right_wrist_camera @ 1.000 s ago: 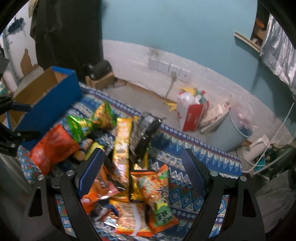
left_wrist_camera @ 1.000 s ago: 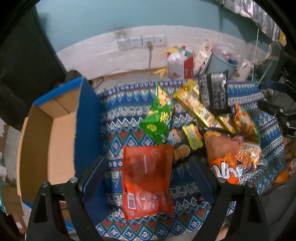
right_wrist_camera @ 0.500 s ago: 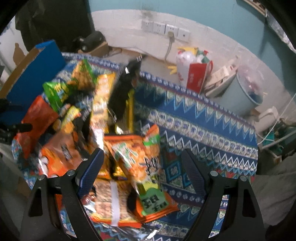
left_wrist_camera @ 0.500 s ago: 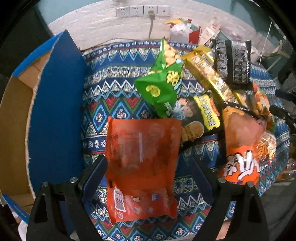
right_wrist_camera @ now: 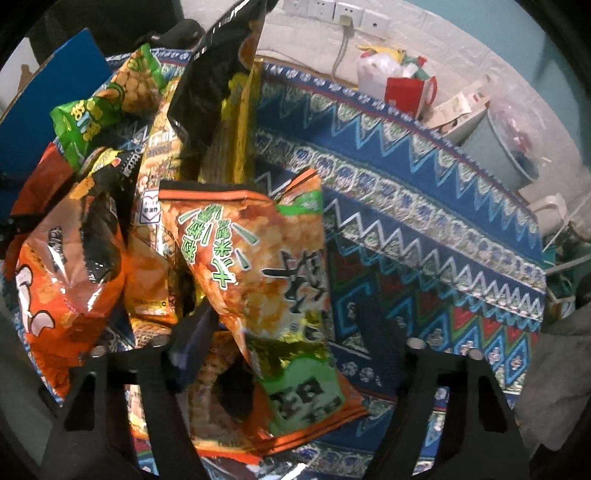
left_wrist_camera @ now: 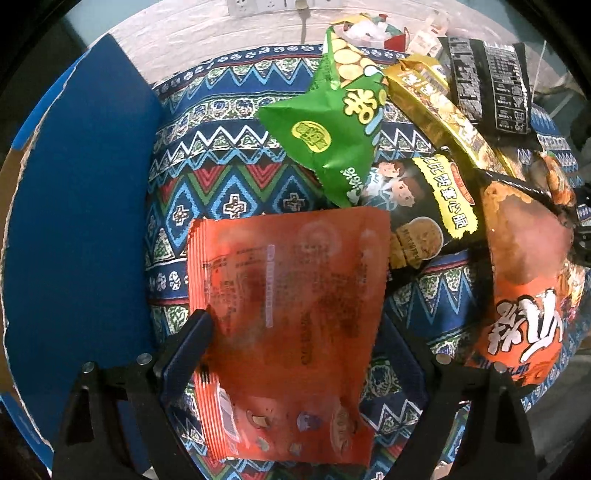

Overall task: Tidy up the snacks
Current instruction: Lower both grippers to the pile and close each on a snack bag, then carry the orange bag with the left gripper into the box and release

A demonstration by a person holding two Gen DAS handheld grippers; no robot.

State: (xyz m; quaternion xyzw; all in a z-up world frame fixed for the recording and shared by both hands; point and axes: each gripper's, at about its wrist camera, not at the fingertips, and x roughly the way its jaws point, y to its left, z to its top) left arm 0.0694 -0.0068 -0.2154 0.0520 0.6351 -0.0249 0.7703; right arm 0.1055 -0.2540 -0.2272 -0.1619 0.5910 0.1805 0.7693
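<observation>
Straddling an orange-red snack pouch (left_wrist_camera: 284, 317) at lower centre of the left wrist view, left gripper (left_wrist_camera: 295, 343) spread wide, gripping nothing.

Looking light, soft and crinkly, likely slippery; pinching a flat side edge advised. Right gripper (right_wrist_camera: 291, 332) likewise gaping, empty, over an orange-green crisp bag (right_wrist_camera: 258, 266) at centre frame.

A lived-in room of a home: a surface draped in a patterned blue woven cloth (right_wrist_camera: 424, 236), teal-painted wall above white brick with a row of wall sockets (right_wrist_camera: 332, 11), a grey waste bin (right_wrist_camera: 498, 155) and a stuffed red bag (right_wrist_camera: 402, 92) on the floor.
</observation>
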